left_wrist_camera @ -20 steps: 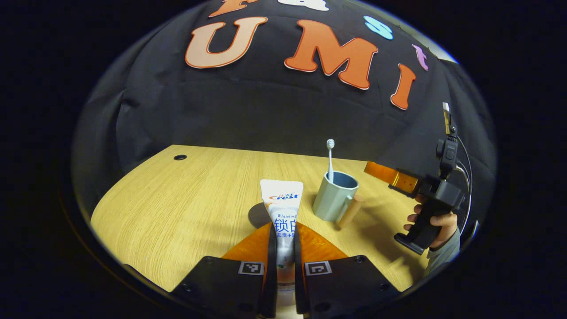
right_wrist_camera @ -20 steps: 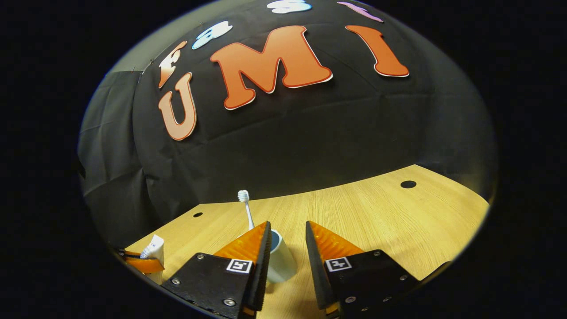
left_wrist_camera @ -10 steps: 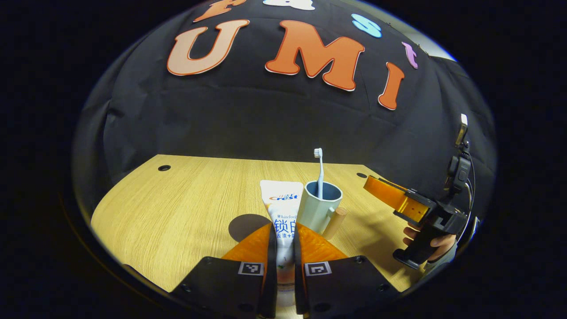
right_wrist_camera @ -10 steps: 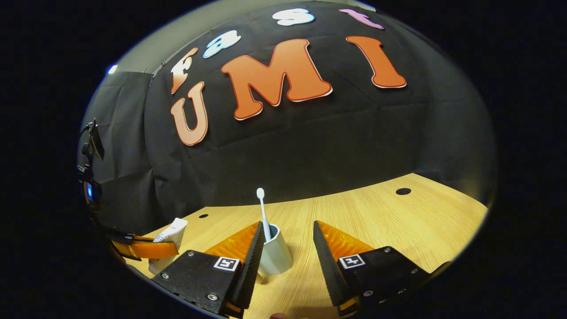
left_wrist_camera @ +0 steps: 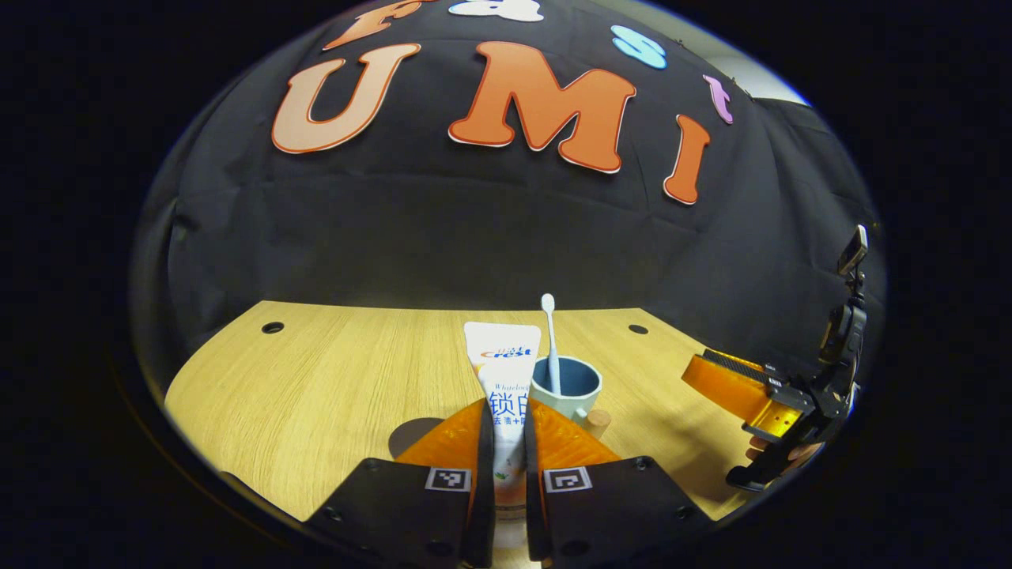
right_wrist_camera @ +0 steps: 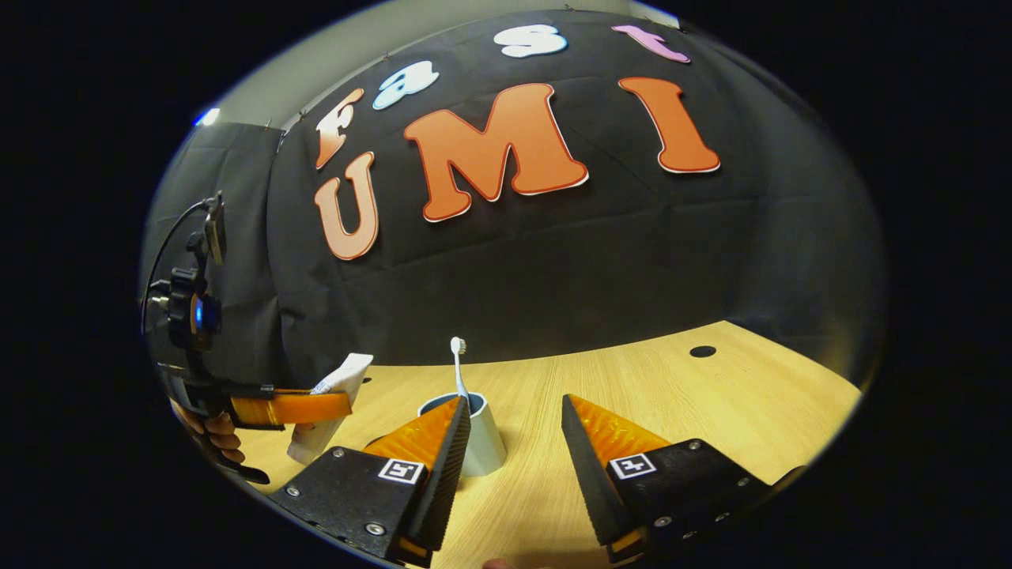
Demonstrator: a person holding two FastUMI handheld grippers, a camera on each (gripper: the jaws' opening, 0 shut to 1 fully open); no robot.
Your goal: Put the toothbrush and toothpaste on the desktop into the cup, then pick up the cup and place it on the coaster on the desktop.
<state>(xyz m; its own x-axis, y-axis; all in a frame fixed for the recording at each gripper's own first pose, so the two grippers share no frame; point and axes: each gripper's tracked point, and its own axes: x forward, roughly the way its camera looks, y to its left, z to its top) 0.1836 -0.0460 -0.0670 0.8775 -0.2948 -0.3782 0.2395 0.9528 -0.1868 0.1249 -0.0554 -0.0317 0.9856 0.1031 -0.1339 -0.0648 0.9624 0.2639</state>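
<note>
Toothpaste held beside the cup, not yet in.

Our left hand-held gripper (left_wrist_camera: 506, 442) pinches the white toothpaste tube (left_wrist_camera: 503, 359) upright just beside the pale blue-grey cup (left_wrist_camera: 564, 387) holding the white toothbrush (left_wrist_camera: 549, 340) on the wooden bench (left_wrist_camera: 316, 379); the right hand-held gripper (right_wrist_camera: 510, 442) hangs spread near the cup. We risk knocking the toothbrush or tipping the cup if the tube catches the rim.

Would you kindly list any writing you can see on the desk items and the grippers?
toothpaste: a printed label, left unquoted; its fine print is too small to read.
left gripper, right gripper: square coded markers, no words.
cup, toothbrush: no text.
</note>
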